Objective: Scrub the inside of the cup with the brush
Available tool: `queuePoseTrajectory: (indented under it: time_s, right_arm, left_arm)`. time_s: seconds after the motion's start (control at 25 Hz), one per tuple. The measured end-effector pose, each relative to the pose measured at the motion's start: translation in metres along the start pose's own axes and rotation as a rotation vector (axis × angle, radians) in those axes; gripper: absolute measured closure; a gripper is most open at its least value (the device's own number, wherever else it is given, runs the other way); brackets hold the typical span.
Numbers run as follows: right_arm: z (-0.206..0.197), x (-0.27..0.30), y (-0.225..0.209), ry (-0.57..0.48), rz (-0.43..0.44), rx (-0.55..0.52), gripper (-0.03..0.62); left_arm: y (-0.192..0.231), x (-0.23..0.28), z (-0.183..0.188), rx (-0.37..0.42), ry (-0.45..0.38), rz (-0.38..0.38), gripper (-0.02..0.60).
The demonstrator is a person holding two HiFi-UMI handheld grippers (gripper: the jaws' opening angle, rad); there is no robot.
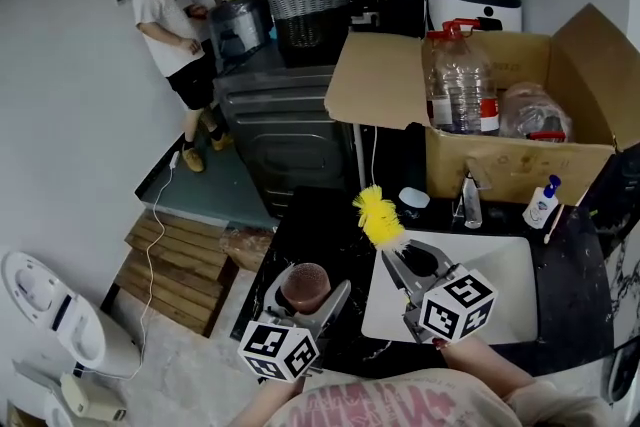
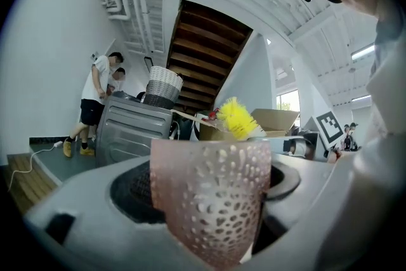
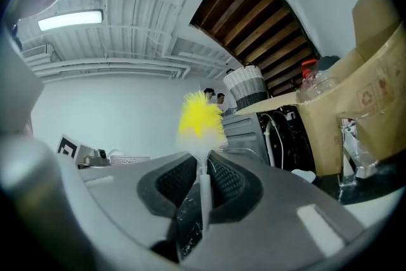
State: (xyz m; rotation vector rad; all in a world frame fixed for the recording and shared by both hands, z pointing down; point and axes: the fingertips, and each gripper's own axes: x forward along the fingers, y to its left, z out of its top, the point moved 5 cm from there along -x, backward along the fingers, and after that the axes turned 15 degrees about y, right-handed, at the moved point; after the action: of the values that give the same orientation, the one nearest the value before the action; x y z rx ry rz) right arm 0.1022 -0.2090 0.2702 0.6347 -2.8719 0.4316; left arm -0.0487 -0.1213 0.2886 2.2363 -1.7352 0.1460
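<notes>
A brownish-pink dimpled cup (image 1: 305, 286) stands upright between the jaws of my left gripper (image 1: 300, 300), which is shut on it; in the left gripper view the cup (image 2: 212, 197) fills the middle. My right gripper (image 1: 412, 262) is shut on the white handle of a brush whose yellow bristle head (image 1: 378, 217) points up and away, to the right of the cup and above it. In the right gripper view the brush (image 3: 201, 127) rises from the jaws of my right gripper (image 3: 202, 190). The yellow brush head (image 2: 238, 117) also shows behind the cup's rim. Brush and cup are apart.
A white sink (image 1: 510, 290) is set in the black counter (image 1: 320, 215). Behind it stands an open cardboard box (image 1: 500, 105) with plastic bottles, a small spray bottle (image 1: 541, 205) and a tap (image 1: 470, 200). Two people (image 1: 175, 15) stand by a grey machine (image 1: 290, 135) at the far left.
</notes>
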Motion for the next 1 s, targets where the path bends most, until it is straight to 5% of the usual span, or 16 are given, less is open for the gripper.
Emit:
queuePoseTrajectory:
  time_s: [1.0]
  right_arm:
    - [0.0004, 0.0028, 0.0067, 0.027, 0.067, 0.0, 0.536]
  left_arm:
    - [-0.0076, -0.0047, 0.0046, 0.012, -0.021, 0.03, 0.175]
